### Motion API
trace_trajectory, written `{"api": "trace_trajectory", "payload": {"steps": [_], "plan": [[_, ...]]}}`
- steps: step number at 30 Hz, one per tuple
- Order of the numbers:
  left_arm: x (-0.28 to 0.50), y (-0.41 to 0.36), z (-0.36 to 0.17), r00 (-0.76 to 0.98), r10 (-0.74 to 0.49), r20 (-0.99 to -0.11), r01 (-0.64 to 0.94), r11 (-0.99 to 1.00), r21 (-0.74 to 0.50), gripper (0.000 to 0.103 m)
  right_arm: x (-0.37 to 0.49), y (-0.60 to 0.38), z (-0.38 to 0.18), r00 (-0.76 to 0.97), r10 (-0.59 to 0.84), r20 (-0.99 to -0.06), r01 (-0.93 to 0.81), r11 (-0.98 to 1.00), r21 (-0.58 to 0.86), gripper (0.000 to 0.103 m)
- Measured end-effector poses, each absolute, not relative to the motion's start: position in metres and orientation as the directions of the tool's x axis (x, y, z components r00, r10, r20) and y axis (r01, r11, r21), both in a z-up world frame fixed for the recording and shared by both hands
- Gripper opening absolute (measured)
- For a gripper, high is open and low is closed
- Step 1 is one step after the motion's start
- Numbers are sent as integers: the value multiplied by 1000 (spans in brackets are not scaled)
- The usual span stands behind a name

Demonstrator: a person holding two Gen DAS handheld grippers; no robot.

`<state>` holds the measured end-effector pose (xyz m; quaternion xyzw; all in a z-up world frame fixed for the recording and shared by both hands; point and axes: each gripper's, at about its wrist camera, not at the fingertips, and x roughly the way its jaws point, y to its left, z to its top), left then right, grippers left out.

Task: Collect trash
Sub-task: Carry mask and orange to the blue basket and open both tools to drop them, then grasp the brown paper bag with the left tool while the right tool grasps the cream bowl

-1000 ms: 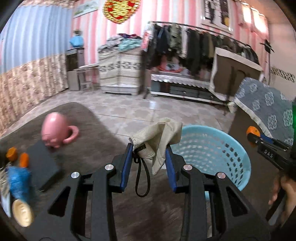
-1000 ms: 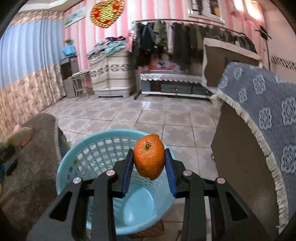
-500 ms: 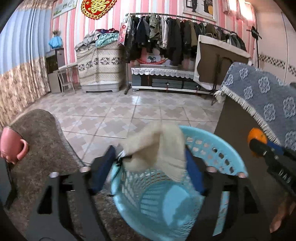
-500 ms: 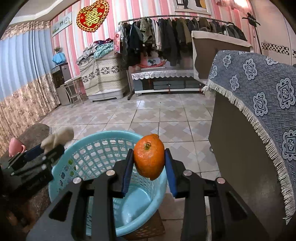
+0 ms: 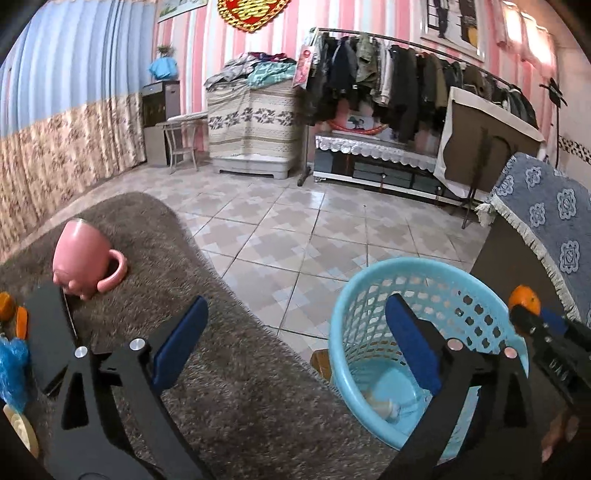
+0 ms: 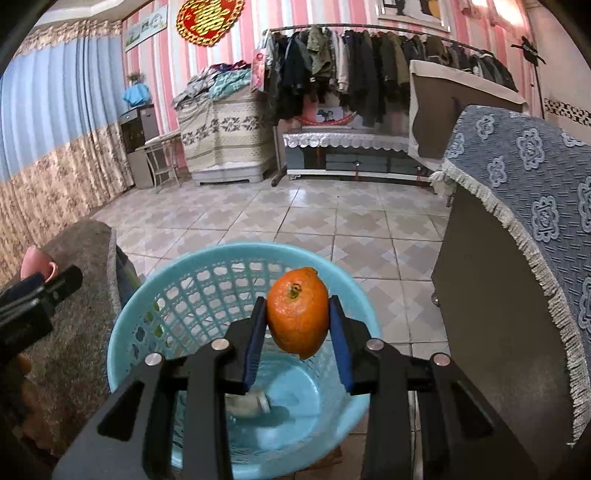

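red heart-shaped wall ornament (image 6: 209, 20) with gold characters, too blurred to read, faint white lettering on the black body of the right gripper (image 5: 557, 363) at frame edge, illegible, no other readable text

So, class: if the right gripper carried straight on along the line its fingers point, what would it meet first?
Most likely the far inner wall of the blue laundry basket. The right gripper, shut on the orange, points down over the basket's open mouth with nothing between; depth is uncertain.
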<state>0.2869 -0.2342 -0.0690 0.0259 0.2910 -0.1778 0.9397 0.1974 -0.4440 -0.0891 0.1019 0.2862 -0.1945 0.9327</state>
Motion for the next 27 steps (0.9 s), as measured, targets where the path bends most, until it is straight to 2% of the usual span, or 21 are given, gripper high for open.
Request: {"api": "trace_trajectory", "payload": {"steps": [1,2,3,5,8,12,18,27], "plan": [[288,-235,-69,767,-316,-558,346,937,-54,94,200,-442,-90,762,-299,-575,415,907,78,35],[289,-235,-69,768,-311,-559,343,938,-50,94,201,-441,-91,762,-296,-575,410,909,75,40],[289,-235,-69,770,-306,-560,341,939,-44,94,202,-438,-91,765,-294,-573,402,913,67,52],[289,-234,-67,774,-298,-558,337,941,-34,94,202,-435,-89,771,-308,-557,402,914,50,68],[289,-232,-62,776,-300,-555,335,941,-40,94,198,-431,-84,779,-330,-534,409,912,34,70],[288,-224,-56,781,-298,-548,326,944,-48,94,194,-432,-84,779,-321,-539,417,907,62,84],[283,-208,-42,786,-304,-539,313,947,-77,94,192,-422,-79,786,-321,-528,408,911,53,92],[271,-176,-25,813,-241,-530,248,967,-60,97,193,-397,-74,798,-301,-523,377,925,42,93]]}}
